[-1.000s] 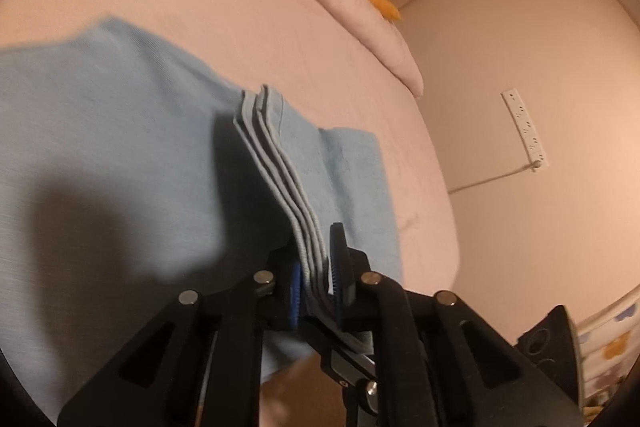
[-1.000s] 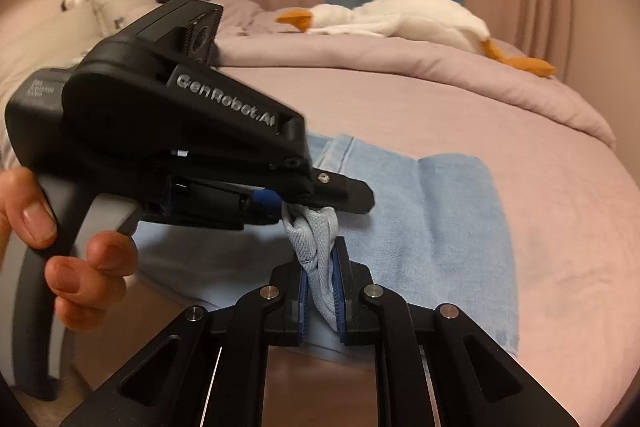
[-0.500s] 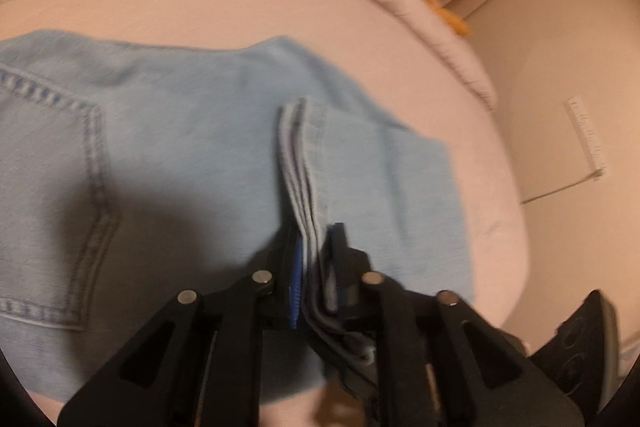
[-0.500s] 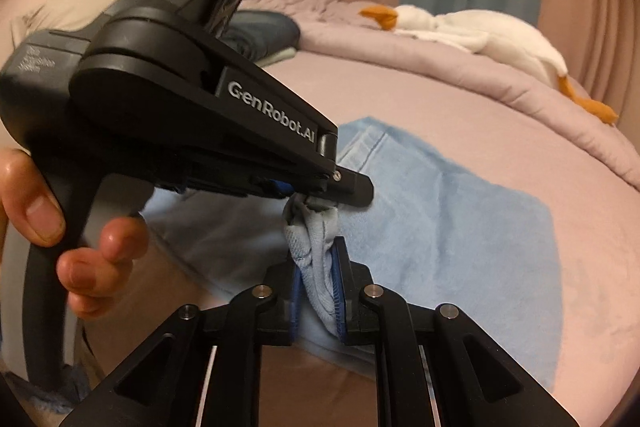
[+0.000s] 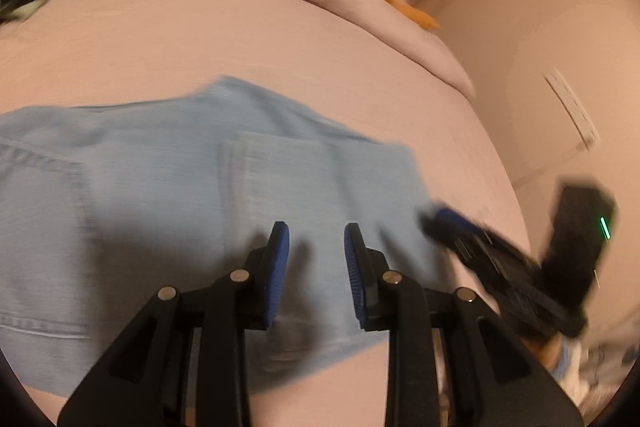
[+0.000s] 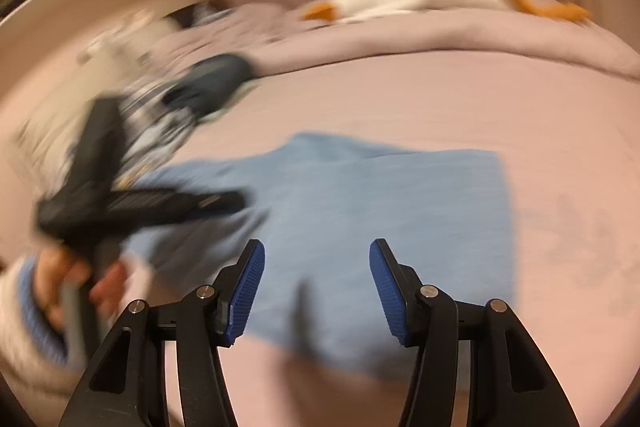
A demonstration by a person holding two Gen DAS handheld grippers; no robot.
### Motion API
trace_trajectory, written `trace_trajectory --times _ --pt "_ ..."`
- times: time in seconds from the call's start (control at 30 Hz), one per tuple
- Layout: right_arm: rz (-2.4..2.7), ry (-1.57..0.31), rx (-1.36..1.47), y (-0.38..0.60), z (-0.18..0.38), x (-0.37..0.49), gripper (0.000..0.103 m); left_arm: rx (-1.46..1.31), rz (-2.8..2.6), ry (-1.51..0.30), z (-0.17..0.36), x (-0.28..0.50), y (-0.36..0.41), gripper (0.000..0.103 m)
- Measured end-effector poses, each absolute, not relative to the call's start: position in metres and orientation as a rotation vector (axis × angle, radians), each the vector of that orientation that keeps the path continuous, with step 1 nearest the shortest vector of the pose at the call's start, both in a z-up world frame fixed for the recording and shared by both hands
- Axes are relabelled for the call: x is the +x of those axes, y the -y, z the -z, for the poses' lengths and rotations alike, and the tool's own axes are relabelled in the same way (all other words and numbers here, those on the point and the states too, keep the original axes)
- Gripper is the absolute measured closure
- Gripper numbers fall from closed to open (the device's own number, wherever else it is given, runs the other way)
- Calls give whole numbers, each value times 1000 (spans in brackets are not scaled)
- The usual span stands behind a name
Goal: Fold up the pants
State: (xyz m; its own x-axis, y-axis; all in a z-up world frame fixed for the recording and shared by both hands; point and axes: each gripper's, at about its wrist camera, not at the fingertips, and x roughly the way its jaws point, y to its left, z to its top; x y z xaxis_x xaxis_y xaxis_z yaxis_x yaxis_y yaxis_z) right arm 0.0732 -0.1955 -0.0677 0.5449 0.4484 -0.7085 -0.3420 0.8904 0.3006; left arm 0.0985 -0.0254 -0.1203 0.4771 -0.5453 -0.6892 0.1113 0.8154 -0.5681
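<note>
From the left wrist we see our left tool (image 5: 316, 259), its jaws just parted and empty, above the folded light-blue pants (image 5: 168, 187) lying flat on the pink bed (image 5: 240, 39). From the right wrist, our right tool (image 6: 316, 287) has likewise just opened, holding nothing, over the pants' near edge.

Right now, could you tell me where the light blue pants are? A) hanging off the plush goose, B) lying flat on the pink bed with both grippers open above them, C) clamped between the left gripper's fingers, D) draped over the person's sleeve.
B: the pants lie flat on the bed, no cloth between the fingers of the left gripper or the right gripper.
</note>
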Motion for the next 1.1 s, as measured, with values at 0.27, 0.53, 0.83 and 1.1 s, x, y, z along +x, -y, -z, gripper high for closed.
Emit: trace_trajectory --times 0.27,0.53,0.83,1.1 --pt "-306 -976 96 208 93 120 69 -428 378 -1142 157 94 27 98" --pt "-228 -1053 28 200 109 138 74 -466 389 -1137 162 89 15 100" --pt "-315 -970 -28 209 85 60 74 -484 393 -1130 163 87 16 100" --pt "-307 -982 -136 202 95 12 74 -491 378 -1070 145 62 -6 62"
